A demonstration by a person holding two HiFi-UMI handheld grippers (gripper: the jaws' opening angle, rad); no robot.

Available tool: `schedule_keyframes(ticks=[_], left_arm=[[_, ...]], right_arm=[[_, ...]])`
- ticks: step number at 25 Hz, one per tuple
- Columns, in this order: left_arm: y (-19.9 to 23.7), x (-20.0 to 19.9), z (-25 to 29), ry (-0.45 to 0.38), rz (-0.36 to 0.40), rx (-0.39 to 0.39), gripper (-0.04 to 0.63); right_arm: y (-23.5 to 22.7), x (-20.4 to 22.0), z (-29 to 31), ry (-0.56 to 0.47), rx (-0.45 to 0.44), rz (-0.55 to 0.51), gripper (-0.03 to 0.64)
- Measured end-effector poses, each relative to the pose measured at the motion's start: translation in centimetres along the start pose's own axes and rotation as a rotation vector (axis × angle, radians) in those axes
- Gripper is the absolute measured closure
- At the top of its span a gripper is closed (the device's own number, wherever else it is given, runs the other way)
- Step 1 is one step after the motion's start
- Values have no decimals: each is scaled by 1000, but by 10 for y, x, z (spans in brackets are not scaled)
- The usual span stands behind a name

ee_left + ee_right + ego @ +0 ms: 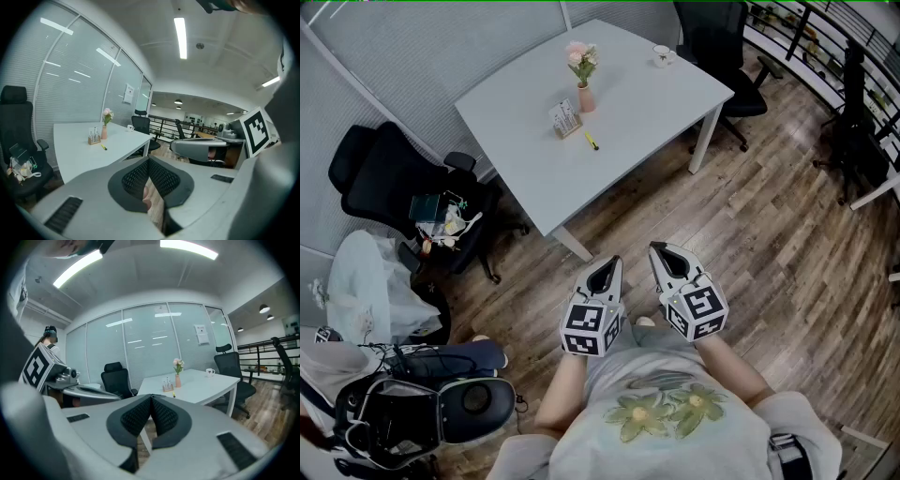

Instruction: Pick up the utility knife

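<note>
A small yellow utility knife (592, 141) lies on the white table (637, 112), just right of a wooden holder (565, 119). It shows as a yellow speck (104, 147) in the left gripper view and as a speck (174, 394) in the right gripper view. My left gripper (610, 263) and right gripper (659, 249) hover side by side over the wood floor, well short of the table's near corner. Both are shut with nothing between the jaws.
A pink vase of flowers (582, 67) and a white cup (663, 56) stand on the table. Black office chairs sit at the left (403, 192) and behind the table (722, 47). Bags and an open case (412, 412) clutter the floor at left.
</note>
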State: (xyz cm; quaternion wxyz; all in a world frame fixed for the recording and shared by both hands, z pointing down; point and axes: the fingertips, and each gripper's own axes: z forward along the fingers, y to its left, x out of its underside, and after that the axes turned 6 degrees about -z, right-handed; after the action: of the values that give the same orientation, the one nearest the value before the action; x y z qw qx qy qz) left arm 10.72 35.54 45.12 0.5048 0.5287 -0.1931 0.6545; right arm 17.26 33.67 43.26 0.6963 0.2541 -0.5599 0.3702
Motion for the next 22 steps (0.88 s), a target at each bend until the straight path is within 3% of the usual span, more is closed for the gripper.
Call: schedule_keyframes(ticks=[9, 22], left_arm=[[21, -19, 15, -21, -20, -25, 592], [101, -96, 113, -44, -13, -6, 592]], right_arm=[[-7, -6, 21, 9, -25, -20, 618], [-61, -51, 142, -2, -12, -97, 617]])
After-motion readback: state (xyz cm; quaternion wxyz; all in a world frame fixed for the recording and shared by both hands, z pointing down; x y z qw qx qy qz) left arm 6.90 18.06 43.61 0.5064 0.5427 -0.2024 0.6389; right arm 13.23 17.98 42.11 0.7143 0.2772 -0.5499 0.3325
